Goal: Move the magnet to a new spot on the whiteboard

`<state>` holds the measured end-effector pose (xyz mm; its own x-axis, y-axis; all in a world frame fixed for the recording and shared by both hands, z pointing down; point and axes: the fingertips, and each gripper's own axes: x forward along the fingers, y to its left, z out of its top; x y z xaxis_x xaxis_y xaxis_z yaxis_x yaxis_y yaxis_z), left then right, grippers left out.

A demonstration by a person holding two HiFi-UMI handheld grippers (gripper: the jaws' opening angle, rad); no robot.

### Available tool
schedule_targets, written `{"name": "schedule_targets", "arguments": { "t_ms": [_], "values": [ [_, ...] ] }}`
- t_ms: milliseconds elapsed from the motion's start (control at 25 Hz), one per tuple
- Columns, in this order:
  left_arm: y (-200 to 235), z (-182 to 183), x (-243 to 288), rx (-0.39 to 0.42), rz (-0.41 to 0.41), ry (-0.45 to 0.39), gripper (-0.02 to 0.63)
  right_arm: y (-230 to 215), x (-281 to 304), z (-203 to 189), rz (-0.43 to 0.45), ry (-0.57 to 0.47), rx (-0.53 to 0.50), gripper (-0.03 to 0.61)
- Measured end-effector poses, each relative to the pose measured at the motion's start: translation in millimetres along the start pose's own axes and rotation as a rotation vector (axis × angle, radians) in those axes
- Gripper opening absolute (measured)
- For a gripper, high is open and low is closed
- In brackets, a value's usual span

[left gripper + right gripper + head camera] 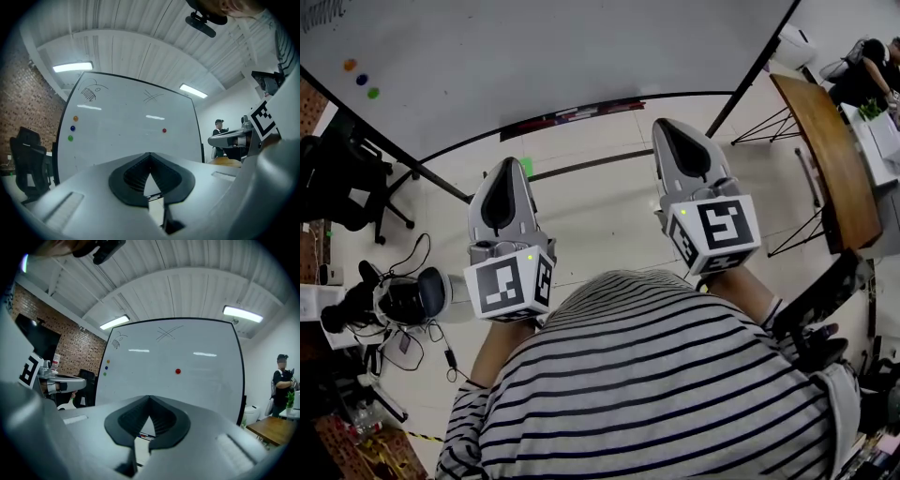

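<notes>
A single red magnet (177, 371) sits near the middle of the whiteboard (197, 380), below a drawn cross. It also shows in the left gripper view, where the red magnet (164, 131) lies right of the board's centre. Orange (349, 65), blue (362, 80) and green (373, 93) magnets form a column at the whiteboard's (562, 47) left edge. My left gripper (509, 163) and right gripper (668, 123) are both shut and empty. They are held side by side in front of the person's striped shirt, pointing at the board from well short of it.
A marker tray (572, 114) runs along the board's lower edge. A black office chair (337, 178) stands to the left, with cables and gear on the floor (394, 300). A wooden table (830, 159) is on the right, with a person (862, 75) beyond it.
</notes>
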<state>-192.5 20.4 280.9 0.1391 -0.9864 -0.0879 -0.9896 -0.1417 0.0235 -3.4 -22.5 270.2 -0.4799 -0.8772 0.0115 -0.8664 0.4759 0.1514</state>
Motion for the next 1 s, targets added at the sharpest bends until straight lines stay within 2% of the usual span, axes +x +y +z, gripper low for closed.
{"name": "schedule_targets", "arguments": {
  "t_ms": [360, 1000],
  "values": [
    [-23.6, -15.2, 24.8, 0.021, 0.002, 0.025, 0.017, -21.7, 5.0, -17.3, 0.020, 0.019, 0.015, 0.001],
    [-22.9, -21.1, 55.5, 0.016, 0.017, 0.053, 0.017, -26.3, 42.8, -26.4, 0.064, 0.041, -0.012, 0.002]
  ]
}}
